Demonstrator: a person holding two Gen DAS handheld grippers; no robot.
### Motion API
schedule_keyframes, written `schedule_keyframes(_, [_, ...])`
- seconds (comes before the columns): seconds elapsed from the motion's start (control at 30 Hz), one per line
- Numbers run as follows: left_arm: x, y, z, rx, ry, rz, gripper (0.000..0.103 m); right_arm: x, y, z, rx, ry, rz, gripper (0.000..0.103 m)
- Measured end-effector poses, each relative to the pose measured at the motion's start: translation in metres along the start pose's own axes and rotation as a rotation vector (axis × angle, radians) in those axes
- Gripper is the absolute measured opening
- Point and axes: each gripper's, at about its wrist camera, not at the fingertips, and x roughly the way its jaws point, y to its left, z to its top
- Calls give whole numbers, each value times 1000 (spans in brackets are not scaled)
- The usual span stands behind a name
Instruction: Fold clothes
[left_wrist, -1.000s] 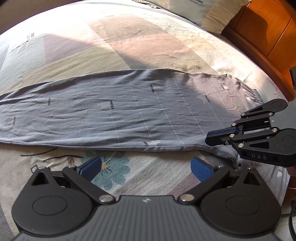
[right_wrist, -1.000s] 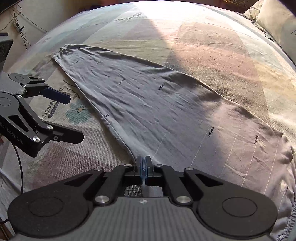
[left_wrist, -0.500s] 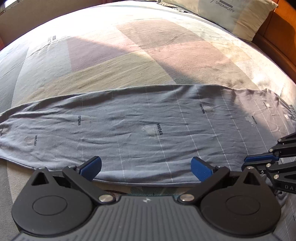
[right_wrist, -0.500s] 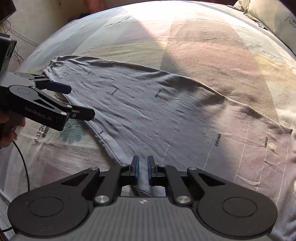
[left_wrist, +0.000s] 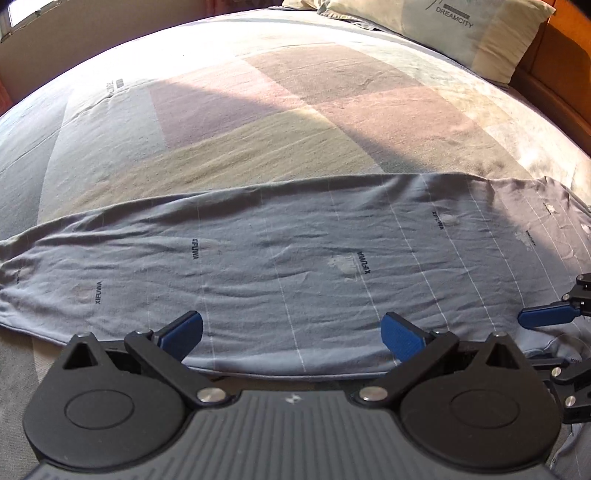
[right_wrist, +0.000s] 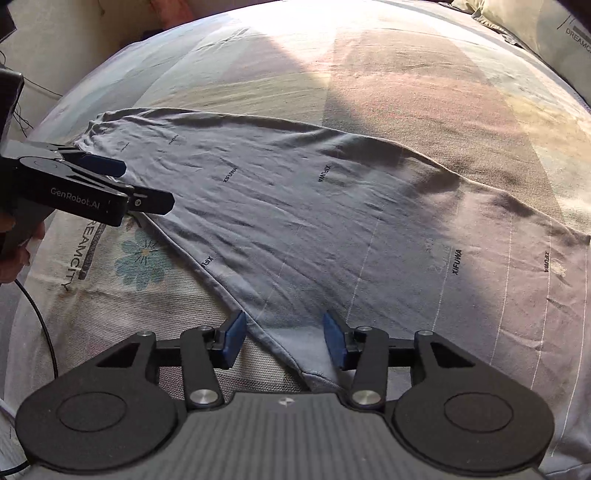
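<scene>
My right gripper (right_wrist: 282, 338) sits over the near hem of the garment (right_wrist: 332, 221), with the corner of the cloth lying between the blue pads (right_wrist: 232, 338). Those jaws have just been opening; they now stand about half wide and press nothing, so the cloth is loose under them. My left gripper (left_wrist: 291, 332) hovers over the same hem further along, jaws wide, nothing held, pads above the grey fabric.

Edges: the garment is a long grey strip printed XIFUWA, spread flat across the bed (left_wrist: 258, 122). Its near hem runs just beyond both grippers. The far edge is a clean line with a slight ridge. One end tapers toward the left in the left wrist view; the other end widens toward the right. Thin white lines cross it. Light wrinkles only, no bunching.

Open room: beyond the far edge there is a wide bare stretch of sheet, pink, tan and grey blocks, half in sun and half in shade. On the near side there is a narrow band of sheet with a blue flower print (right_wrist: 142, 264).

Far end: a pillow (left_wrist: 461, 29) marked DREAMCITY, and a wooden headboard (left_wrist: 554, 74) behind it. At the left edge of the right wrist view my hand (right_wrist: 14, 254) is on the left gripper's handle, and a cable (right_wrist: 40, 325) trails down from it.
</scene>
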Motion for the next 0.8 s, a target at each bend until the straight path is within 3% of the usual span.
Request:
schedule_keyframes(0.07, [6,-1,-4,41,4,24,102,2,6,0,-23,5,-11,66])
schedule_keyframes(0.17, [3,24,-25,-29,16,5,102,5,13,1,-44,12,-20,75])
schedule_keyframes(0.23, [-5,34,-31,-11,35,38,102,7,16,1,-53,18,-16,83])
schedule_keyframes(0.4, [-23,56,-20,-23,-38,60,102,16,30,1,-88,31,-39,103])
schedule_keyframes(0.57, [6,65,-6,38,-69,122,102,22,46,-1,-142,42,-115,103])
schedule_keyframes(0.63, [15,77,-13,-8,-28,149,103,19,45,5,-127,54,-123,103])
schedule_keyframes(0.7, [7,91,-20,-90,-38,113,102,10,43,13,-97,32,-129,103])
schedule_keyframes(0.8, [-5,93,-17,-18,-28,106,102,-1,39,25,-56,-16,-128,103])
